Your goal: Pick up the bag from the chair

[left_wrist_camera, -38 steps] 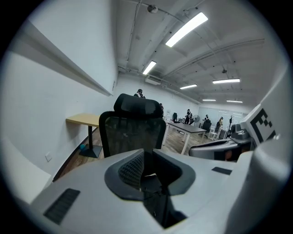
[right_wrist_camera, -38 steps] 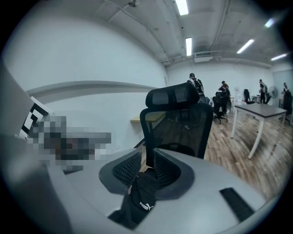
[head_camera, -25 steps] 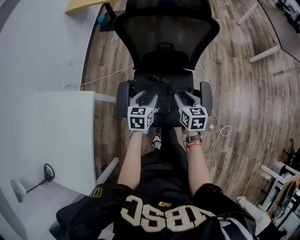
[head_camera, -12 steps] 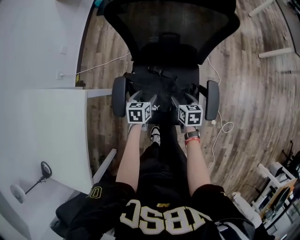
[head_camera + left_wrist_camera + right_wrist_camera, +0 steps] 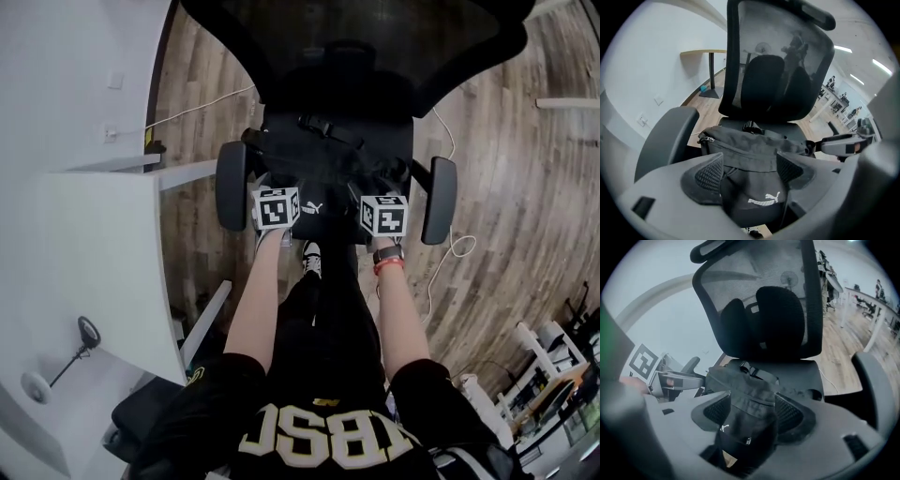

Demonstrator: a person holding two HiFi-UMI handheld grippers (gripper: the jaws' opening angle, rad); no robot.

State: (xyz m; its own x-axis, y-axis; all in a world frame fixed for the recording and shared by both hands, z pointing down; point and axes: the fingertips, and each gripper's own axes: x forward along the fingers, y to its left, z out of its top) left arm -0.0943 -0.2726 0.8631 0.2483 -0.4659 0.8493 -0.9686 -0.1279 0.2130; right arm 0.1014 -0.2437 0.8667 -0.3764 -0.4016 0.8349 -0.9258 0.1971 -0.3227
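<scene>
Since a second ago you have lowered both grippers toward the chair (image 5: 232, 186) seat, and their jaws have just been opening. Your left gripper (image 5: 750, 164) and right gripper (image 5: 752, 406) each stand spread wide around the black bag (image 5: 754, 143), neither clamped on it. The bag lies on the seat, directly ahead of both.

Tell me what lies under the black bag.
The bag lies on the office chair's seat; the seat shows behind it. Whatever sits directly beneath the bag is covered.
</scene>
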